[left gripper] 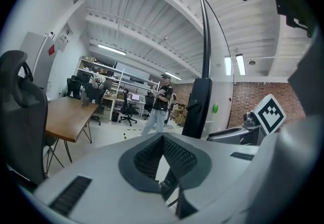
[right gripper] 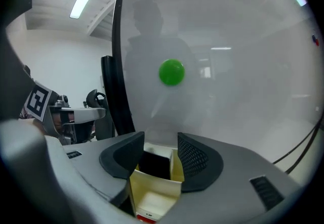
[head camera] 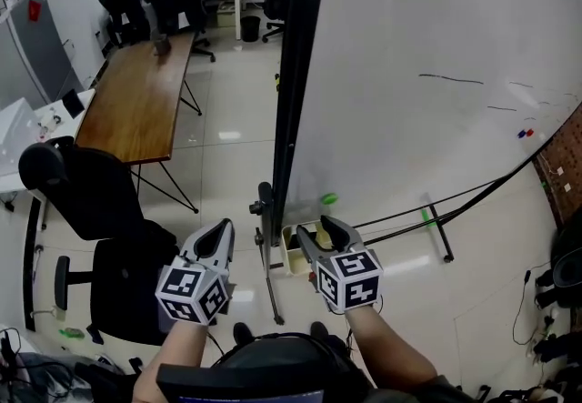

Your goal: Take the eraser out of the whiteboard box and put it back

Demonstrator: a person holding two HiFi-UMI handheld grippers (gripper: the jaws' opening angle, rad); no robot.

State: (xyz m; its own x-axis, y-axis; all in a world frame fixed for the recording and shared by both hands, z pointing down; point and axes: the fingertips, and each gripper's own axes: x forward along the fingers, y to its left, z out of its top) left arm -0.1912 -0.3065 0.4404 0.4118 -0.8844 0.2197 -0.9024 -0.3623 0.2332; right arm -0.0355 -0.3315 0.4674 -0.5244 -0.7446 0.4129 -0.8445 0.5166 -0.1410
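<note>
Eraser [right gripper: 154, 163] in box [right gripper: 152, 186] we judge light, stiff: take its flanks; right gripper [right gripper: 161, 148] jaws apart, left gripper [left gripper: 163, 138] jaws together.

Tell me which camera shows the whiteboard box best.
The right gripper view: the cream box is close, open top facing the camera, a dark block inside. The head view shows it small, behind the right gripper. The left gripper view misses it.

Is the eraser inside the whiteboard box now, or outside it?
Inside, it seems: a dark block, probably the eraser, sits in the rear compartment of the cream box, and the open right gripper holds nothing.
</note>
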